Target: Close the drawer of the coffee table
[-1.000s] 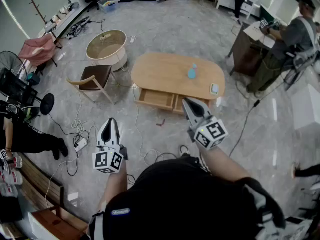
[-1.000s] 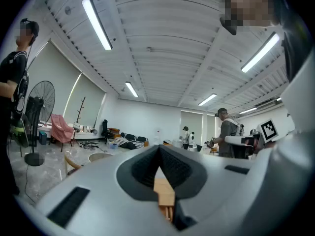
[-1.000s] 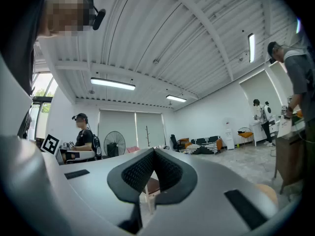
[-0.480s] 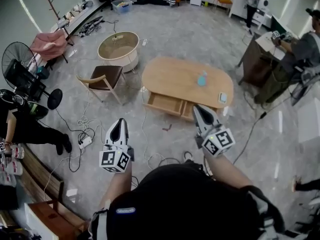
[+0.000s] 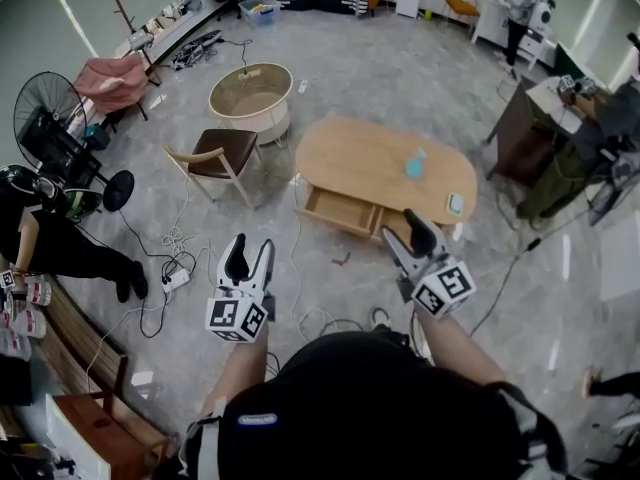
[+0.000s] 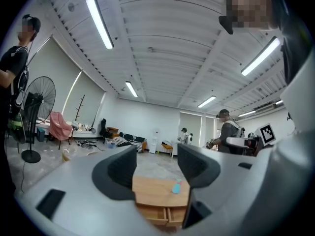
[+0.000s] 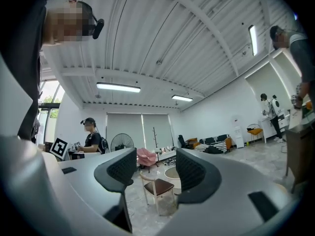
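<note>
The oval wooden coffee table (image 5: pixel 372 155) stands on the grey floor a few steps ahead of me. Its front drawer (image 5: pixel 338 212) is pulled out; the inside looks bare. On the top are a blue bottle (image 5: pixel 414 165) and a small pale box (image 5: pixel 455 204). My left gripper (image 5: pixel 251 248) is held level in the air, well short of the table. It has just been opening and is open with nothing between its fingers. The left gripper view frames the table (image 6: pixel 156 191) between its jaws. My right gripper (image 5: pixel 400 230) has just been opening too and is open and empty, its tips overlapping the table's near edge.
A wooden chair (image 5: pixel 207 156) and a round cream side table (image 5: pixel 250 92) stand left of the coffee table. Cables and a power strip (image 5: pixel 170 280) lie on the floor at the left. A fan (image 5: pixel 48 116) and a person (image 5: pixel 40 238) are at far left, a desk (image 5: pixel 530 128) at right.
Both grippers went from shut to open. They stayed roughly in place while the head view shifted, so the table sits slightly further right and lower in the picture.
</note>
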A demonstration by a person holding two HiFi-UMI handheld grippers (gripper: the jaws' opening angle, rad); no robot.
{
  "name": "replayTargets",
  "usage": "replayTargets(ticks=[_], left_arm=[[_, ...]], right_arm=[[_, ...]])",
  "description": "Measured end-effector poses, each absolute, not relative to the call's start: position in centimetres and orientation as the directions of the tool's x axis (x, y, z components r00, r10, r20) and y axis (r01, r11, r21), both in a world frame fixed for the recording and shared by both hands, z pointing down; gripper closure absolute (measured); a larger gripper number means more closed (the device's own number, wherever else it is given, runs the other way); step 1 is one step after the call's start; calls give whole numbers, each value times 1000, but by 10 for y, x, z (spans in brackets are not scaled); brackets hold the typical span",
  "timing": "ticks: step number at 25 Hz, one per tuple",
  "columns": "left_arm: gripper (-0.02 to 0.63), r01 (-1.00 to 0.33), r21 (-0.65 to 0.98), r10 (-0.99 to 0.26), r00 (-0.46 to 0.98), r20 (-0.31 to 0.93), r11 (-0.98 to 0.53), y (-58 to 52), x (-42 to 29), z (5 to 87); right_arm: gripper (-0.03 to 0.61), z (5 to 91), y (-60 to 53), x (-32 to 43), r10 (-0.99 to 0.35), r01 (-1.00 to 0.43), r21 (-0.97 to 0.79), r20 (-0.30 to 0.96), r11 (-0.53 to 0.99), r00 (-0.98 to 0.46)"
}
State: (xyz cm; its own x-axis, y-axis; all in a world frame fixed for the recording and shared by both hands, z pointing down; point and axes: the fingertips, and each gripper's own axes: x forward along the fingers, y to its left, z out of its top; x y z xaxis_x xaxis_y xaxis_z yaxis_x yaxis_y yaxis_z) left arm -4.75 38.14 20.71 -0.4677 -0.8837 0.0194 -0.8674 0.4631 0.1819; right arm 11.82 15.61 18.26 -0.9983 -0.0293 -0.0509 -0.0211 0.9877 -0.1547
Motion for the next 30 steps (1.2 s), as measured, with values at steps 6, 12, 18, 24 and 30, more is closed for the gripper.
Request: replayTargets(ticks=[6, 12, 18, 24, 30], left_arm=[[356, -832, 197, -850, -526, 14, 518, 408, -67, 216], [354, -780, 206, -800, -600, 22, 591, 438, -81, 219], [354, -748, 189, -762, -647, 8, 637, 462, -92, 215], [354, -714, 184, -727, -687, 4, 675, 496, -102, 212], [354, -700, 162, -708, -706, -4, 696, 526, -129, 208]], right_arm=[[356, 176, 151, 124, 35, 57, -201, -112, 978, -993], [356, 174, 143, 124, -31, -14, -160, -108, 987, -994], [356, 176, 155, 111, -39, -23, -157, -100, 987, -994], [356, 177, 170, 96, -21, -7, -150, -95, 989, -995], [356, 180, 197, 67, -7, 3, -127, -77, 992, -997]])
